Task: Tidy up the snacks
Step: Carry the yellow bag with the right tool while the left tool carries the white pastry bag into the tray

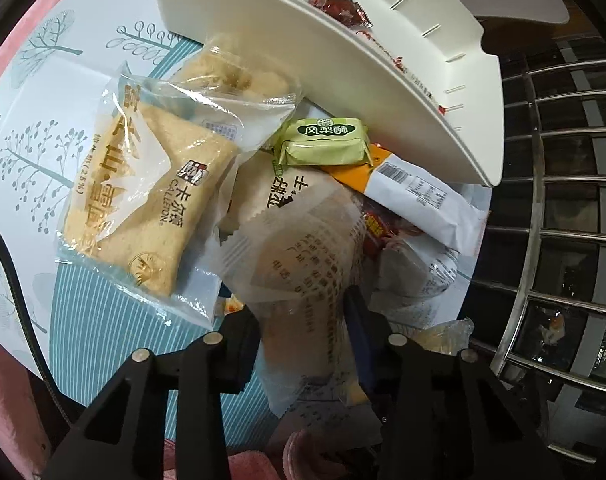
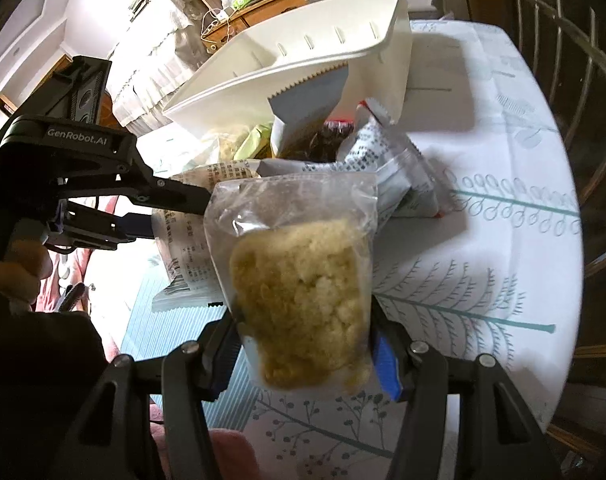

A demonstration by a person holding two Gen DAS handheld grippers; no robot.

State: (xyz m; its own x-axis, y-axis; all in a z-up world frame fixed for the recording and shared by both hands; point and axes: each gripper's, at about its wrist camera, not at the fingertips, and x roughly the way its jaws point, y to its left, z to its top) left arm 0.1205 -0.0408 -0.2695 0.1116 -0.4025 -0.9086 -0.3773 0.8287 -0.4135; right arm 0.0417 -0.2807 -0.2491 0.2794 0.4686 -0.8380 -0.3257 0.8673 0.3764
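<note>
My left gripper (image 1: 299, 316) is shut on a translucent white snack packet (image 1: 299, 248) with printed text, at the near side of a heap of snacks. The heap holds a toast-bread packet (image 1: 143, 200), a green pineapple-cake packet (image 1: 323, 144) and an orange-and-white packet (image 1: 415, 188). My right gripper (image 2: 305, 344) is shut on a clear bag of yellow crumbly snack (image 2: 303, 300), held above the tablecloth. In the right wrist view the left gripper (image 2: 179, 216) shows at the left, pinching the same white packet (image 2: 191, 248). A tilted white organizer bin (image 1: 383, 60) holds red packets (image 1: 343, 8).
The round table has a tree-patterned cloth (image 2: 463, 280). The white bin (image 2: 303, 60) leans over the heap's far side. A metal wire rack (image 1: 563, 200) stands just past the table's right edge. A person's hand (image 2: 19, 264) grips the left tool. Cluttered furniture lies beyond.
</note>
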